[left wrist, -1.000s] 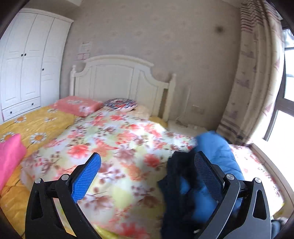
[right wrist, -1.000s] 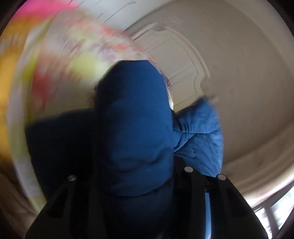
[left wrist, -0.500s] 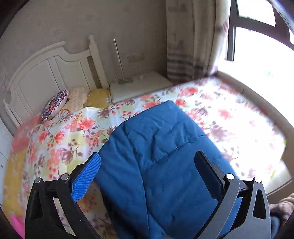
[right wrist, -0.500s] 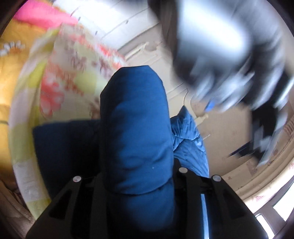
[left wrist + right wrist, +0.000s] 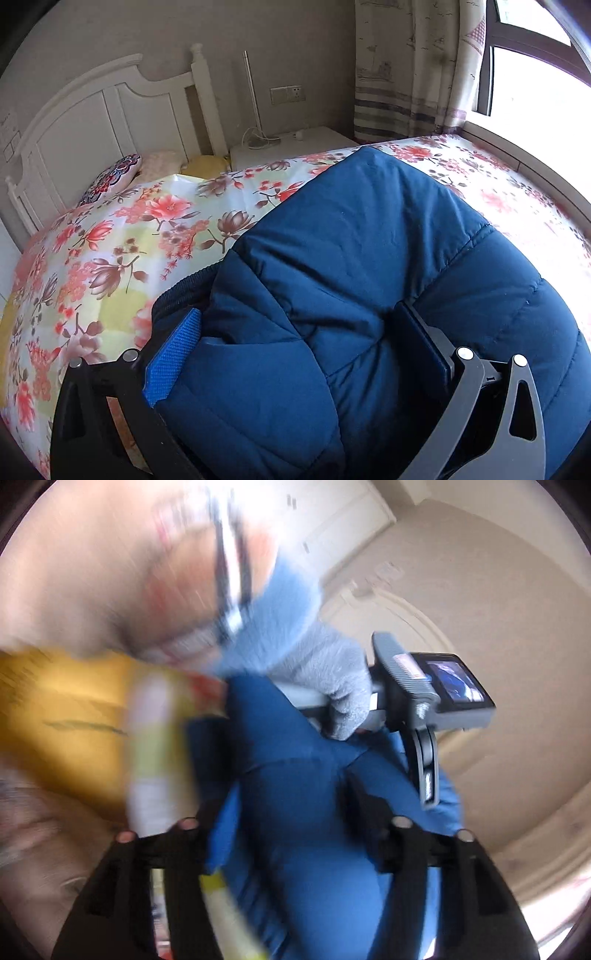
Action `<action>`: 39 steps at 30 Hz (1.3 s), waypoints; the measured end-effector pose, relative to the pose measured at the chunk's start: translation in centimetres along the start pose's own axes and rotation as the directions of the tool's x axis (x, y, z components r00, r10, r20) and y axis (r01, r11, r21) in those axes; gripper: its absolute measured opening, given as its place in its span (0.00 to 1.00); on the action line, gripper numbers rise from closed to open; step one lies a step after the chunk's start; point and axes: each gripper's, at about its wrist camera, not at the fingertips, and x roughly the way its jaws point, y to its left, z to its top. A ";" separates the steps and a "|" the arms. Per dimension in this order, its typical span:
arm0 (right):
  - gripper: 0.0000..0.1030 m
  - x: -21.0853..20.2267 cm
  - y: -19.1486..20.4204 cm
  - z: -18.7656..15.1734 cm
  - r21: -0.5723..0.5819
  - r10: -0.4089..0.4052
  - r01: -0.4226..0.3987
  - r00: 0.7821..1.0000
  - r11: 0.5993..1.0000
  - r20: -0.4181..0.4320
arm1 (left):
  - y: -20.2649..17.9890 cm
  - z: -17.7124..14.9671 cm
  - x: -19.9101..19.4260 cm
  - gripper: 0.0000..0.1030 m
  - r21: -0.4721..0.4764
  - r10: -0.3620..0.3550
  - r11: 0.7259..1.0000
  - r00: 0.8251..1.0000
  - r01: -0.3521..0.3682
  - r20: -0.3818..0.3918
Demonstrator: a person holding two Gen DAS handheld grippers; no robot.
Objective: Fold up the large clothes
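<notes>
- Blue padded jacket (image 5: pixel 369 280) lies bunched on my floral bedspread (image 5: pixel 122 243).
- My left gripper (image 5: pixel 295 332) angles down, fingers spread wide around a fold.
- My right gripper (image 5: pixel 284 812) is clamped on jacket fabric; view blurred.

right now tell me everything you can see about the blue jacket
The blue jacket is a dark blue quilted, puffy garment with stitched seams and a smooth, slightly shiny shell. It lies bunched and creased on the floral bedspread, a dark ribbed edge showing at its left. The left gripper has a thick fold between its fingers, open wide around it. In the blurred right wrist view, the right gripper has jacket fabric bulging between its fingers, seemingly clamped.
</notes>
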 end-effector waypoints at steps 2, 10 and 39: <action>0.60 -2.8 -2.4 -1.2 0.144 0.097 -0.104 0.994 0.984 0.055 | 0.1 0.0 0.0 0.96 -0.010 0.001 1.000 1.000 -0.001 0.007; 0.46 1.6 -8.4 1.6 0.401 0.118 -0.099 0.993 0.911 -0.023 | 0.0 -0.7 -0.9 0.96 -0.051 0.029 0.998 0.998 -0.026 0.054; 0.40 0.5 -25.6 -2.8 0.584 -0.033 0.037 0.999 0.811 -0.017 | 3.3 -0.8 2.3 0.96 -0.146 0.312 0.935 0.945 -0.324 -0.095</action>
